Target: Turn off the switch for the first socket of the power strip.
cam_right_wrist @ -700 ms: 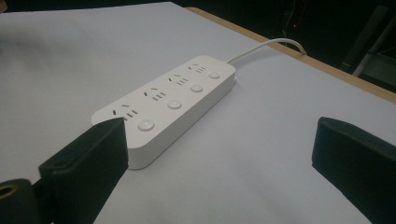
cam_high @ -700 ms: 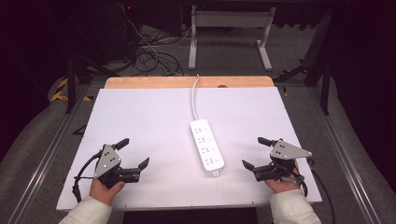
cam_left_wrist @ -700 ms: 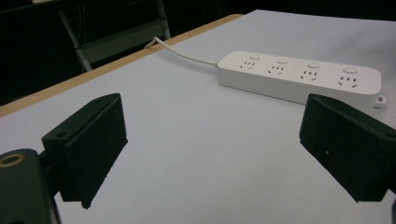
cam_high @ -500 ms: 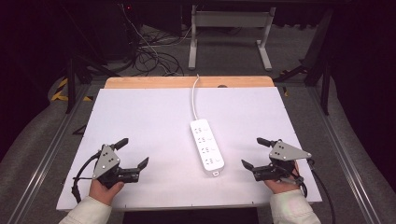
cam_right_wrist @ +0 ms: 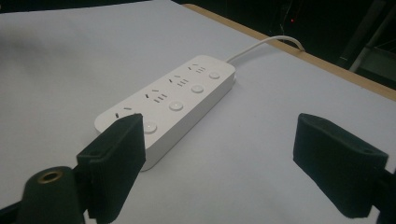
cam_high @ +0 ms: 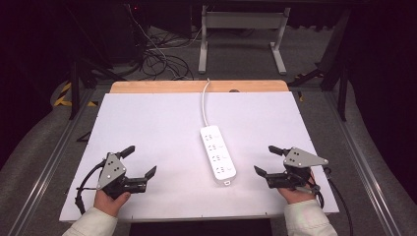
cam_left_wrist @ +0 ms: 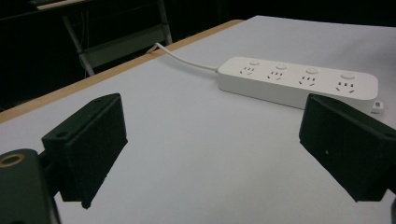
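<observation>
- Resting at the near left of the white-covered rectangular table (cam_high: 162,123): the left black two-jaw gripper (cam_high: 137,164), held from below by the person's left hand (cam_high: 109,201) in a pale sleeve; jaws spread wide, nothing between them, pointing right toward the table's middle.
- Near right: the right black two-jaw gripper (cam_high: 269,160) with its grey three-cornered plate on top, held by the right hand (cam_high: 294,194); jaws likewise spread wide and empty, pointing left.
- Between the two grippers, well apart from each: a white oblong plastic power strip (cam_high: 217,153) lying flat at the table's centre, long axis running near to far, four socket groups each with a round button, as seen in both gripper views (cam_left_wrist: 299,81) (cam_right_wrist: 168,105).
- Farther: the strip's white cable (cam_high: 204,105) running from its far end over the table's far wooden edge (cam_high: 196,86).
- Beyond the table: a grey metal stand (cam_high: 241,37) and a tangle of dark cables (cam_high: 162,59) on the floor.
</observation>
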`<state>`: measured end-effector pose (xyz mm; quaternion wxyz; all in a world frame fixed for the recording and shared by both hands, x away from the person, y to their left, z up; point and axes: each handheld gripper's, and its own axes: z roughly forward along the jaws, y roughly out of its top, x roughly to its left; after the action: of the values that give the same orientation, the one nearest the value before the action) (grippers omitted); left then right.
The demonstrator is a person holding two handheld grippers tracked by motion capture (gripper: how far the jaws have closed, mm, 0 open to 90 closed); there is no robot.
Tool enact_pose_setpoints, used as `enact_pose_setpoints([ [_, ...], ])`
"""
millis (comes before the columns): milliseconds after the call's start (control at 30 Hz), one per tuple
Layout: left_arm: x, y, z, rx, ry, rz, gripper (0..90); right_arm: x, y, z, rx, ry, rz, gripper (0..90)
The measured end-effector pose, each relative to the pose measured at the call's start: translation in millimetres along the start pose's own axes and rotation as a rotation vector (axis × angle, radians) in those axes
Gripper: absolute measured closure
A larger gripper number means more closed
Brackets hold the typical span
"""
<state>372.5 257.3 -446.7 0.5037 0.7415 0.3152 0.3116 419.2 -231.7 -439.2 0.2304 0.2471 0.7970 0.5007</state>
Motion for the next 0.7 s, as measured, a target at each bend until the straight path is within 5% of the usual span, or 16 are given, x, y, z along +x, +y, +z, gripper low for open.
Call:
enact_pose_setpoints([
  [700,-0.3,0.4,-1.8,-0.003,-0.004,0.004,7.8,-7.3,55.5,29.8,0.063,0.058,-0.013,26.9],
])
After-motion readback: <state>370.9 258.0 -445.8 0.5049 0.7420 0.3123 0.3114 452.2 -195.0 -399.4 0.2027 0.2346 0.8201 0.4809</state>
